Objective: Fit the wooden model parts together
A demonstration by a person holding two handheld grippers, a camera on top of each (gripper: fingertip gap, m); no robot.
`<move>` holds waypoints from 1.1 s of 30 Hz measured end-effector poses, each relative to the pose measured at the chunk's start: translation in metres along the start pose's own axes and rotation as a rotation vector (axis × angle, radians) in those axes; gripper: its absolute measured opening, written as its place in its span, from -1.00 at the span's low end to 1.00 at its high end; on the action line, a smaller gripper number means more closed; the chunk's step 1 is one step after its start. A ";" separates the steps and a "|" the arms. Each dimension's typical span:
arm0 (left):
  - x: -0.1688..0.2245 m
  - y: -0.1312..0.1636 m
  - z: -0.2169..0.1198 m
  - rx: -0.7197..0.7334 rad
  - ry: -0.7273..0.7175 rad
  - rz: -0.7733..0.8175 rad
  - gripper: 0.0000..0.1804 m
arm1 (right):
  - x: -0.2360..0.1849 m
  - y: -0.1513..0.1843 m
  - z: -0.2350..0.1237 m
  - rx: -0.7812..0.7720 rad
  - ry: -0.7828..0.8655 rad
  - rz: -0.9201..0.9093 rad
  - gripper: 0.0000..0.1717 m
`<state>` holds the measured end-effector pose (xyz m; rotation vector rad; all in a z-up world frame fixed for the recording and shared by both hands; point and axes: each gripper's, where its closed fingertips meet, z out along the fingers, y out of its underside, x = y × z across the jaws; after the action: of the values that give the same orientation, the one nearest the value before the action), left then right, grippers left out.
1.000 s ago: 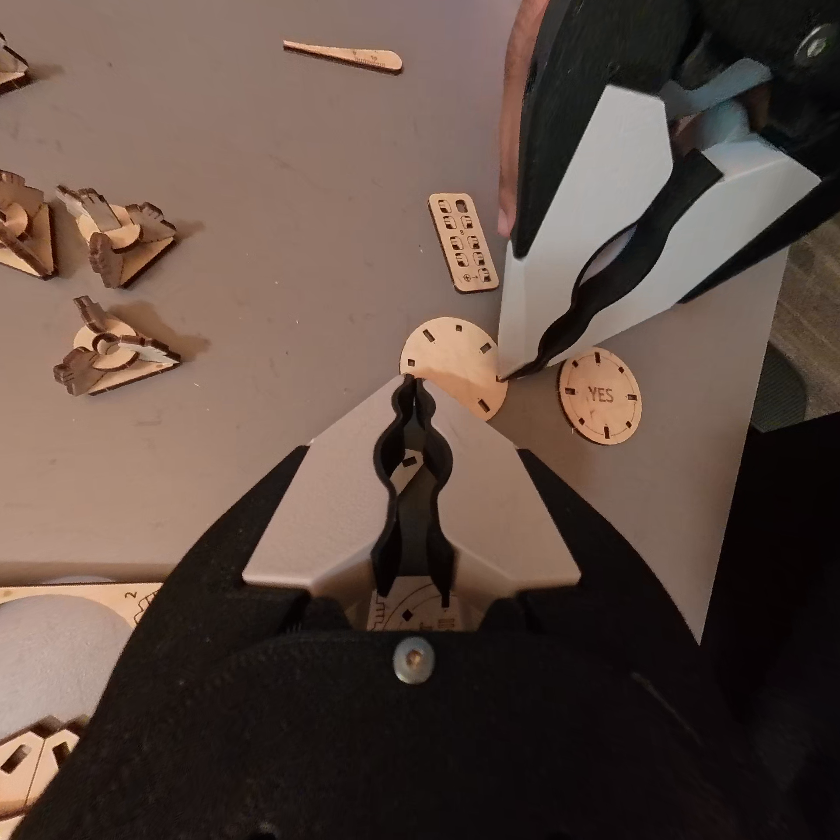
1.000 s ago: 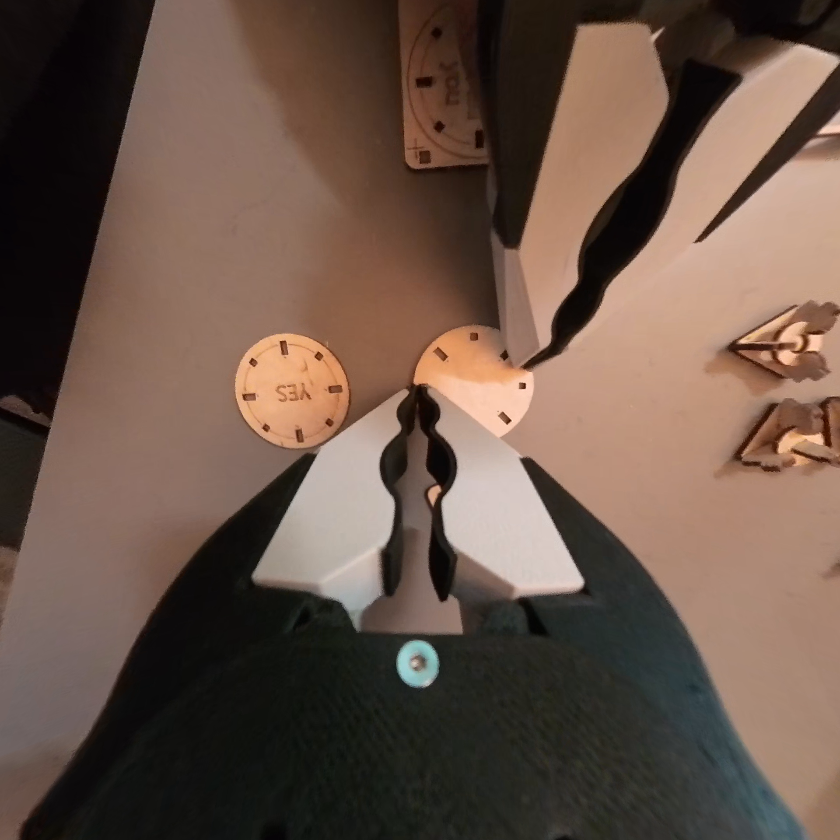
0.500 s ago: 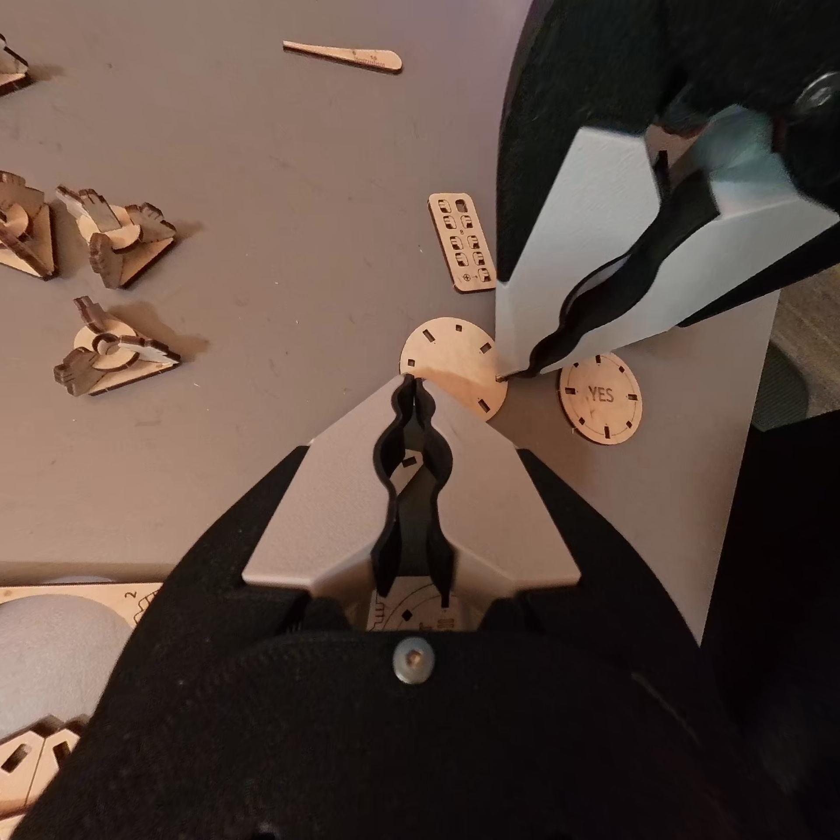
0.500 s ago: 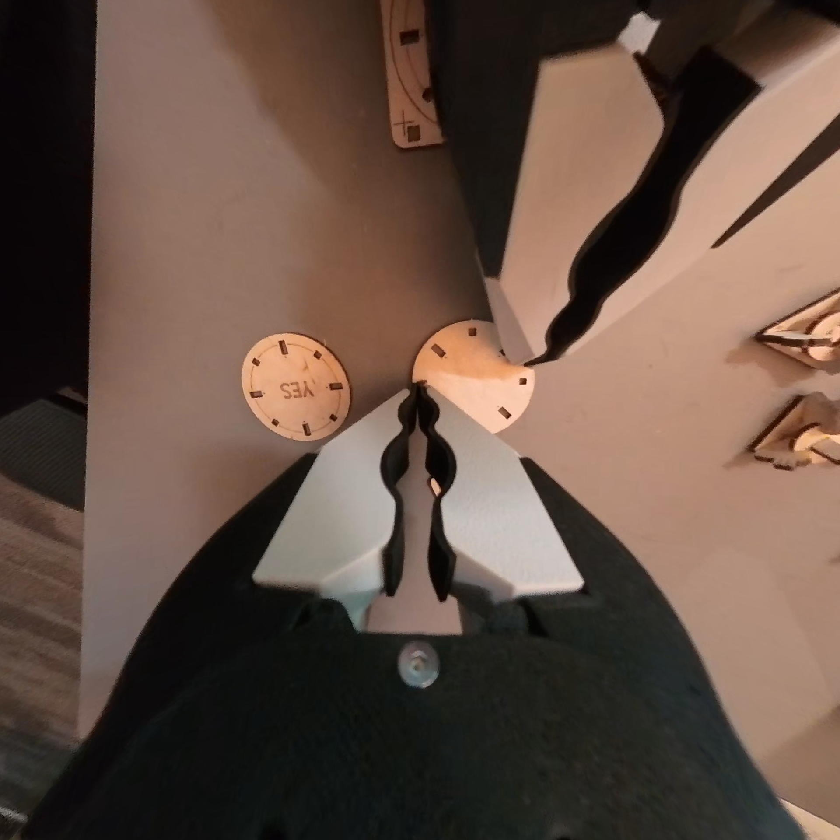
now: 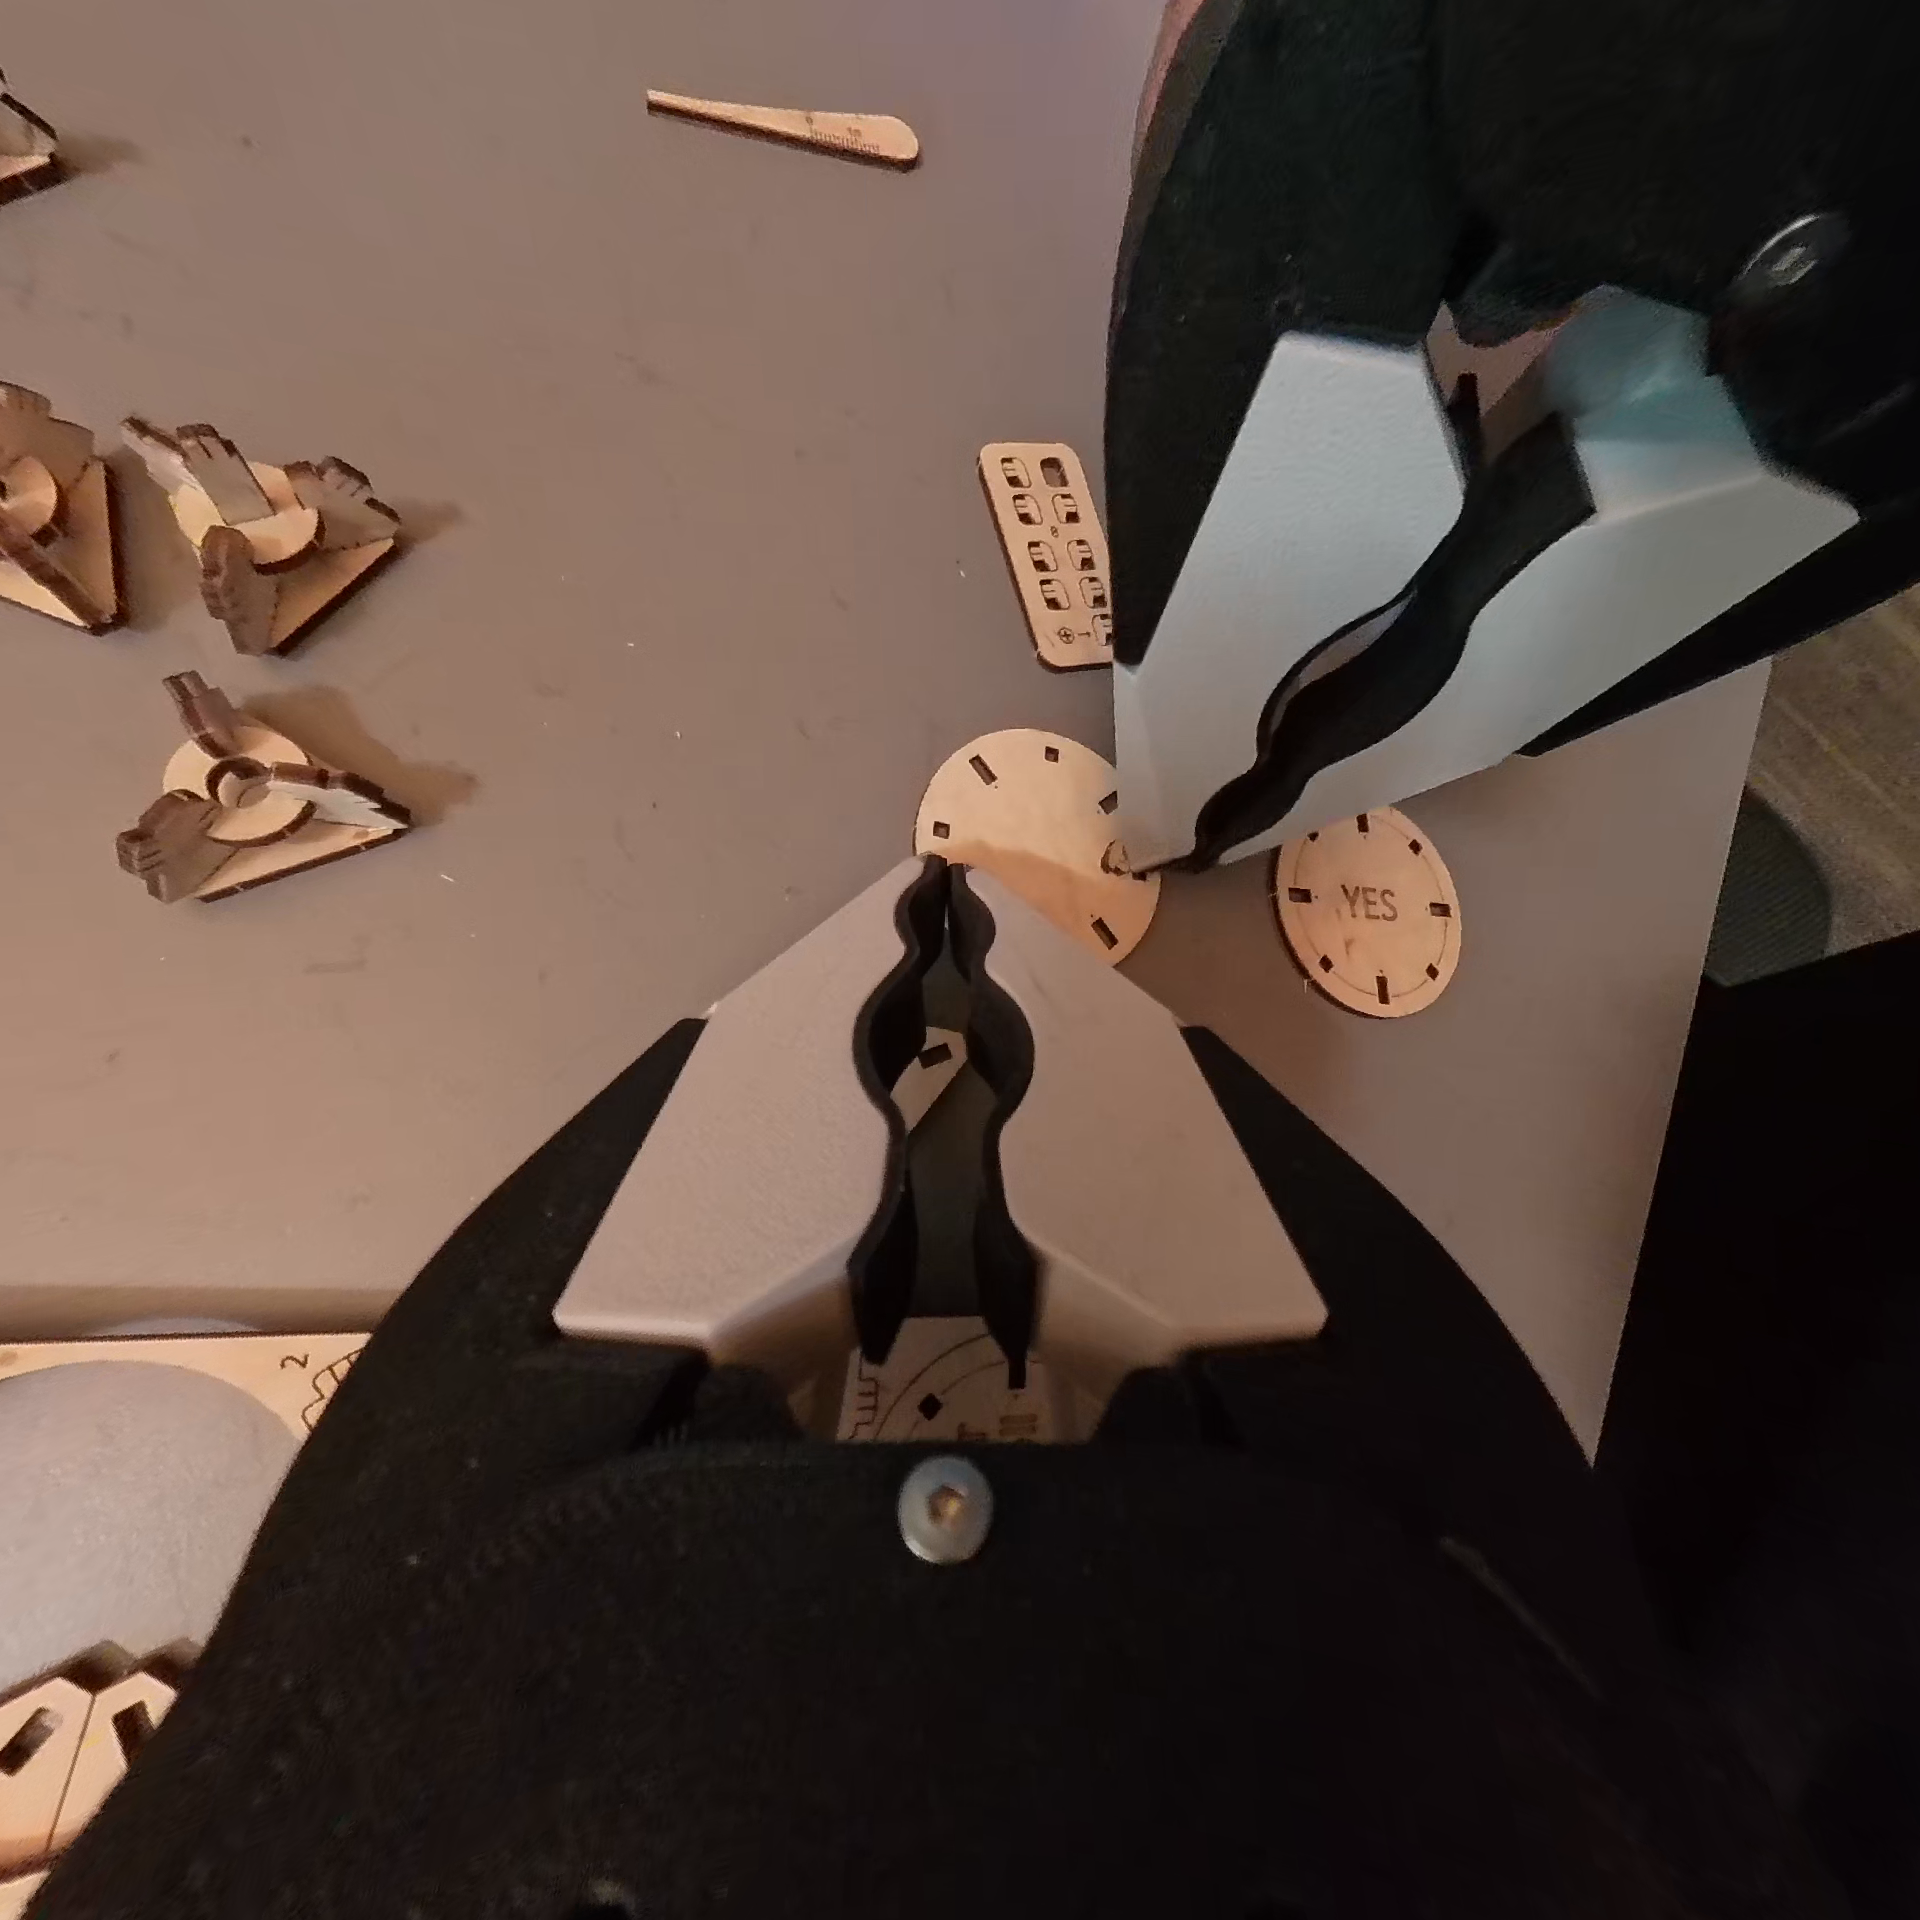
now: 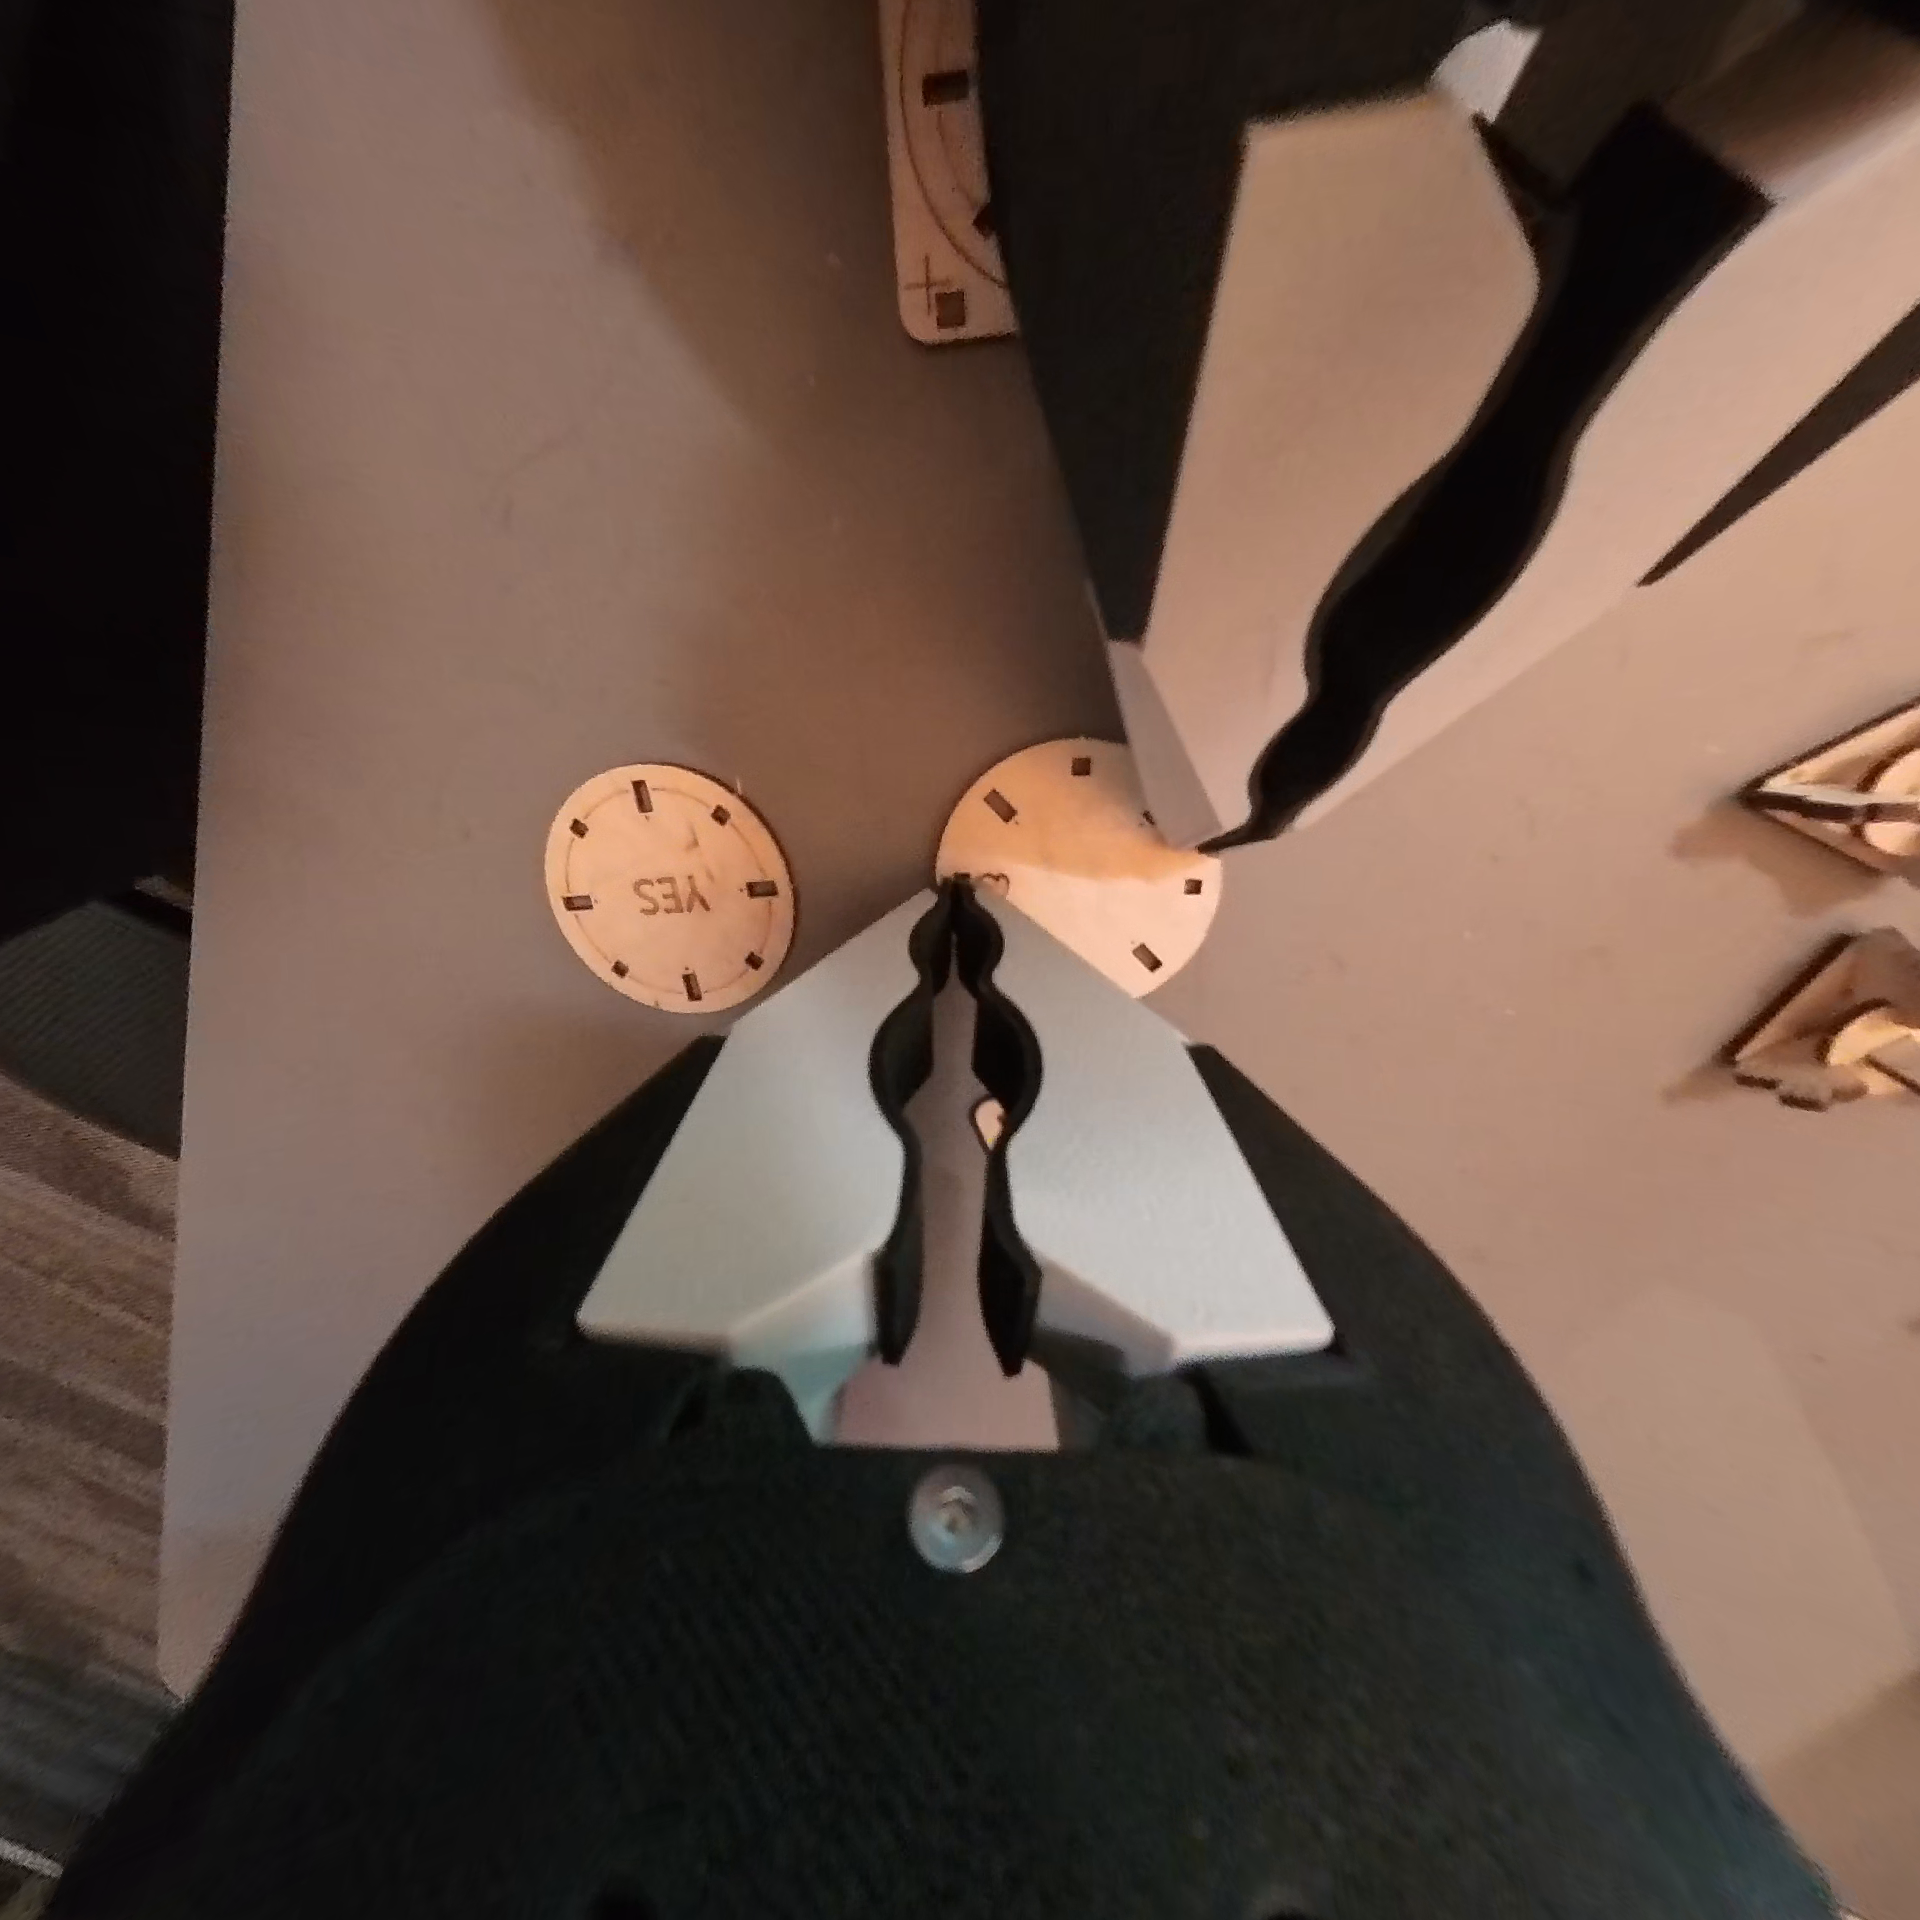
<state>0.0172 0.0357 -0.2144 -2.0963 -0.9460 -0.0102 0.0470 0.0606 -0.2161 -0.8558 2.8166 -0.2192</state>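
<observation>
A plain wooden disc (image 5: 1023, 821) with small slots lies flat on the grey table (image 5: 623, 416). My left gripper (image 5: 943, 864) is shut, with its tips resting on the disc's near-left edge. My right gripper (image 5: 1164, 862) comes in from the upper right, shut, with its tips on the disc's right edge beside a small mark (image 5: 1117, 858). In the right wrist view the same disc (image 6: 1070, 842) sits just past my right gripper (image 6: 958, 883), and the left gripper (image 6: 1210, 823) touches its far-right edge. A second, engraved disc (image 5: 1366, 914) lies beside it, and also shows in the right wrist view (image 6: 670, 888).
Several assembled wooden pieces (image 5: 270, 540) (image 5: 249, 800) stand at the left. A slotted wooden strip (image 5: 1049, 551) and a wooden stick (image 5: 790, 125) lie farther back. A cut wooden sheet (image 5: 156, 1371) lies at the near left. The table's edge (image 5: 1662, 1039) runs close on the right. Spacing between my two grippers at the tips: around 4 cm.
The right gripper has tilted and swung round while its tips stayed at the plain disc's edge. The left gripper and both discs have not moved.
</observation>
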 end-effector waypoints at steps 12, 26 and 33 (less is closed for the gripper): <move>0.000 0.000 0.000 0.001 0.004 -0.004 -1.00 | 0.010 -0.003 -0.003 0.054 0.066 0.015 -0.99; 0.000 0.000 0.000 0.001 0.001 -0.002 -1.00 | 0.008 -0.003 0.000 0.110 0.063 0.094 -0.95; 0.000 -0.001 0.000 0.005 0.030 -0.033 -1.00 | 0.012 -0.006 -0.008 0.151 0.157 0.089 -1.00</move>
<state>0.0170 0.0358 -0.2138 -2.0706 -0.9611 -0.0561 0.0384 0.0500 -0.2087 -0.7075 2.9266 -0.4997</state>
